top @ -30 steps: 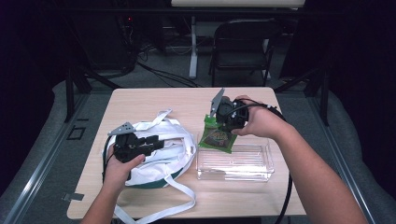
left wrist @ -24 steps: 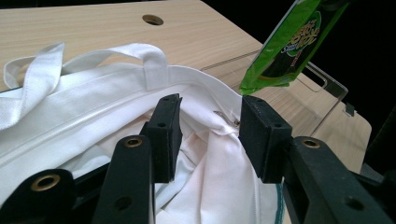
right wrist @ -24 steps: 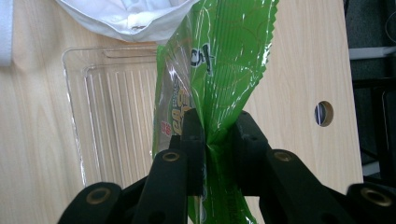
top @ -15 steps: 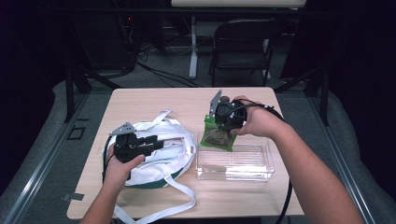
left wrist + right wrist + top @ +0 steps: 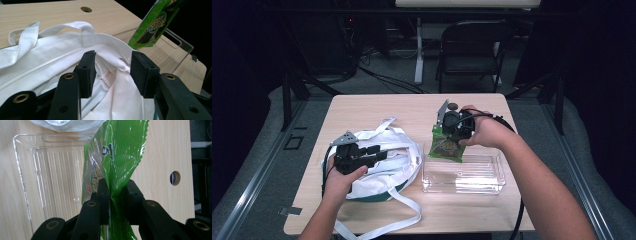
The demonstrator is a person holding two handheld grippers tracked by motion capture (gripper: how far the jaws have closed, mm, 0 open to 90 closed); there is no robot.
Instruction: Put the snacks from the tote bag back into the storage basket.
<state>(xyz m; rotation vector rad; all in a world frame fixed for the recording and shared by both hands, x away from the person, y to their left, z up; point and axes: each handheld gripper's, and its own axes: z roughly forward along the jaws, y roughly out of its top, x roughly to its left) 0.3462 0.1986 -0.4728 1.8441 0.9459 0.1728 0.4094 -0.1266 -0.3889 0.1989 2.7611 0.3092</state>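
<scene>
Snack packet (image 5: 446, 146) hangs from the right gripper (image 5: 451, 131), clamped at its crimped top edge, with its lower end at the far-left corner of the clear tray (image 5: 492, 184). In the right gripper view the jaws pinch only a narrow strip of the packet (image 5: 117, 157), and the film bunches between them.

Hazards:
- Slip. The glossy film and the thin pinch offer little hold; a quick swing toward the white bag (image 5: 382, 165) is likely to pull the packet free, and it would land on the surface (image 5: 377, 107) or in the tray.
- Snag. The packet's lower end hangs near the tray rim (image 5: 178, 40); a sideways move without lift could catch it and shift the tray.
- Closed opening. The left gripper (image 5: 382, 152) hovers over the bag with its jaws spread and nothing between them. In the left gripper view the fabric (image 5: 110, 62) lies in loose folds, so the bag mouth may collapse during insertion.

Not determinable:
- Contents of the bag, hidden by folds.
- Whether the packet's lower end touches the tray.
- Print on the packet, too blurred to read.
- One bag strap (image 5: 377, 227), which runs off the near edge of the surface.
</scene>
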